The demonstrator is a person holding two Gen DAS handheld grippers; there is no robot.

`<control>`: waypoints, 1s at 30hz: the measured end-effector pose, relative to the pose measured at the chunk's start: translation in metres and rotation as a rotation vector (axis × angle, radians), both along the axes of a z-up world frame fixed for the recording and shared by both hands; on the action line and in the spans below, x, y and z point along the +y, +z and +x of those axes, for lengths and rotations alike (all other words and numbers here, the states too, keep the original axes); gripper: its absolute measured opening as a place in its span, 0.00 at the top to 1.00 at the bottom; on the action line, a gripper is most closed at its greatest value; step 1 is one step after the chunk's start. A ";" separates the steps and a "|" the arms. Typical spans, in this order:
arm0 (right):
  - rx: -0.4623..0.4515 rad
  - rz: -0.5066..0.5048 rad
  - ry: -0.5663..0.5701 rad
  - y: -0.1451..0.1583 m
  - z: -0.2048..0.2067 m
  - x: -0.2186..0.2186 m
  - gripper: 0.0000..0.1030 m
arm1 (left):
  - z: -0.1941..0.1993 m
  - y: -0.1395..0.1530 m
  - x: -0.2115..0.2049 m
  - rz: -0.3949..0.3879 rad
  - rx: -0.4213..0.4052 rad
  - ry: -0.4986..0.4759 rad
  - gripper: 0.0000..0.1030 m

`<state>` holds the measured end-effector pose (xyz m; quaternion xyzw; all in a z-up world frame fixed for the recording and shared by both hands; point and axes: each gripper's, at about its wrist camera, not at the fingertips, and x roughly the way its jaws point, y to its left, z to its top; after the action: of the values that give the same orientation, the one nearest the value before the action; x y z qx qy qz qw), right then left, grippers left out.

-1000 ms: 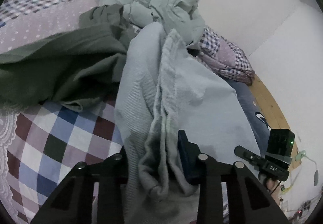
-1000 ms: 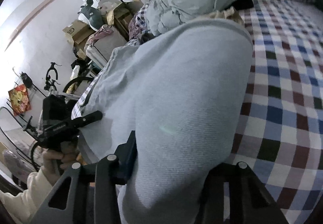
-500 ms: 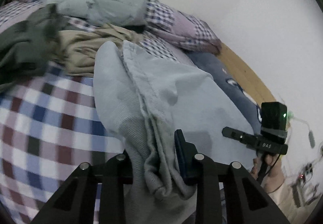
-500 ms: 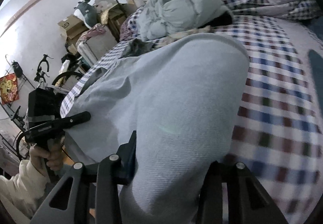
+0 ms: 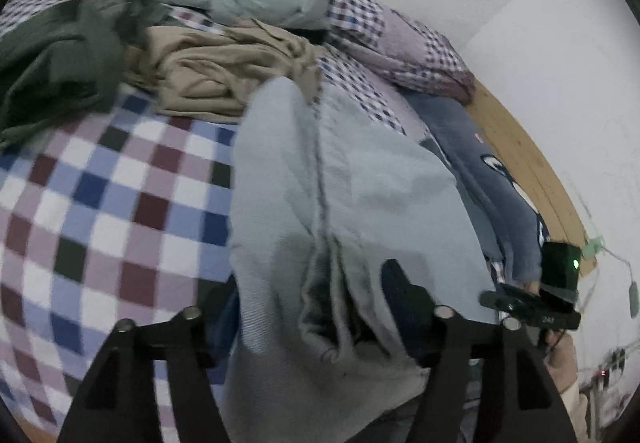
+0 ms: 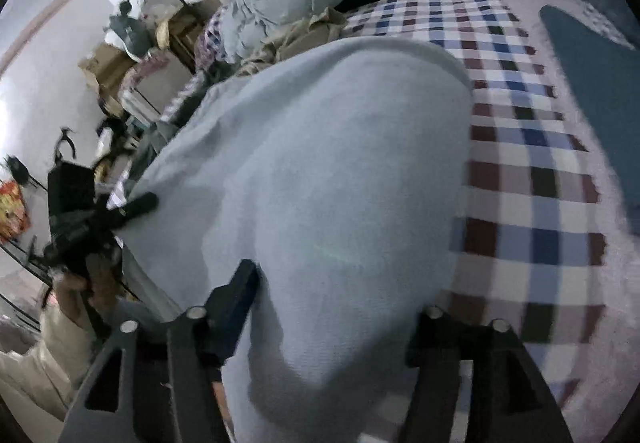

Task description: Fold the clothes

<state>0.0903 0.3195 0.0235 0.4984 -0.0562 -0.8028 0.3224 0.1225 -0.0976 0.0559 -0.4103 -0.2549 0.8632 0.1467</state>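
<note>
Release step, judged: pale blue garment (image 5: 352, 179) lies folded on the checked bedspread (image 5: 112, 203), near edge bunched between both tools. Left gripper (image 5: 316, 299) and right gripper (image 6: 336, 307) have just been opening; jaws stand wide, cloth between them but not pinched. Best to draw both straight back without snagging the hem, then smooth the fold. Hidden: the left finger of the left tool, the right fingertip of the right, under cloth. Edges motion-blurred.

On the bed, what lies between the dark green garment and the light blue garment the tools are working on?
In the left wrist view, a crumpled beige garment lies between the dark green garment and the light blue garment.
</note>
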 end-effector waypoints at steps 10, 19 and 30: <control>0.247 0.111 -0.251 0.063 0.015 0.039 0.10 | 0.013 0.056 -0.025 -0.068 0.188 0.183 0.16; 0.413 0.070 -0.305 0.088 -0.014 -0.046 0.07 | -0.043 0.076 0.071 -0.155 0.251 -0.023 0.16; 0.326 0.116 -0.421 0.042 -0.086 -0.073 0.00 | -0.129 0.046 0.125 -0.278 0.164 -0.051 0.16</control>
<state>0.0042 0.2464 0.0651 0.3573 -0.0599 -0.9238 0.1242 -0.0062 0.0277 0.1016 -0.3611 -0.1095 0.9168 0.1309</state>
